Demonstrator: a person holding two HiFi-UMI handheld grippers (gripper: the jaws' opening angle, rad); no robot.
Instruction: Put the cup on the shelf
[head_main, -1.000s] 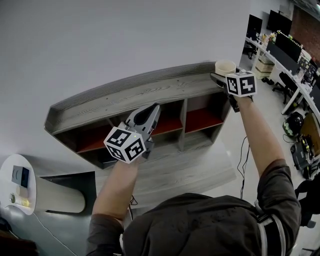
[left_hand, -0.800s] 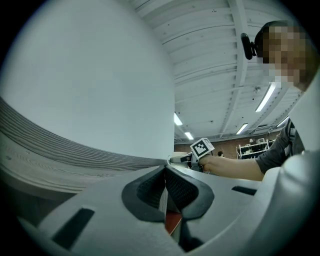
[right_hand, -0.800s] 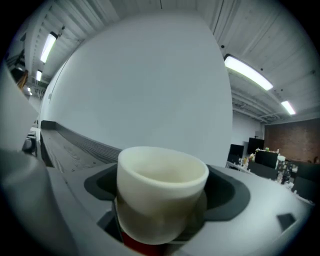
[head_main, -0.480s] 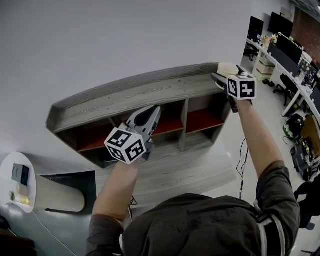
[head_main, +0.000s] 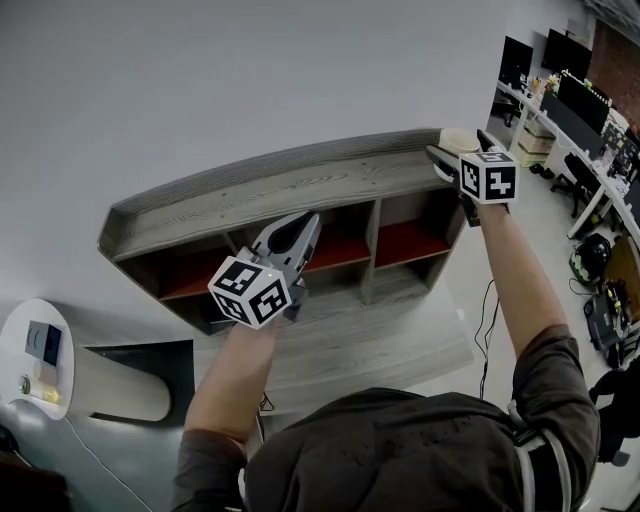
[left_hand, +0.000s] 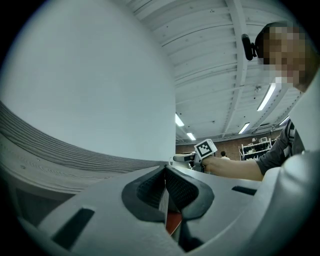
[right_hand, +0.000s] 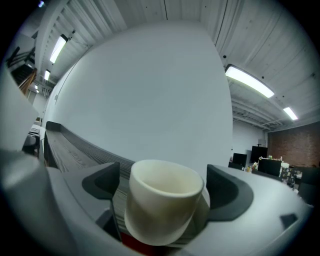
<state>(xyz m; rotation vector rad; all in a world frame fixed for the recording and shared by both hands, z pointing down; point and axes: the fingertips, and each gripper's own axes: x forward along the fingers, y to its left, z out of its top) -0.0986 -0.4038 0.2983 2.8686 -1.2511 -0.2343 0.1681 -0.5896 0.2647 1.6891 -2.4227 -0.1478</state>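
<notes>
the room is bright and evenly lit by long strip lights (right_hand: 248, 80) on the ceiling, so the white wall (head_main: 250, 80) reads flat and pale with no hard glare. the top of the shelf (head_main: 280, 185) is well lit, while its open compartments sink into deep shadow. the cup (right_hand: 162, 200) takes light from above: its rim is bright and its lower side shaded. close to each lens, the grey left tongs (left_hand: 165, 172) and right tongs (right_hand: 161, 182) smear out of focus. both gripper views bulge like a fisheye with black corners, and the head view bends the shelf into an arc. the far background is small and soft.
</notes>
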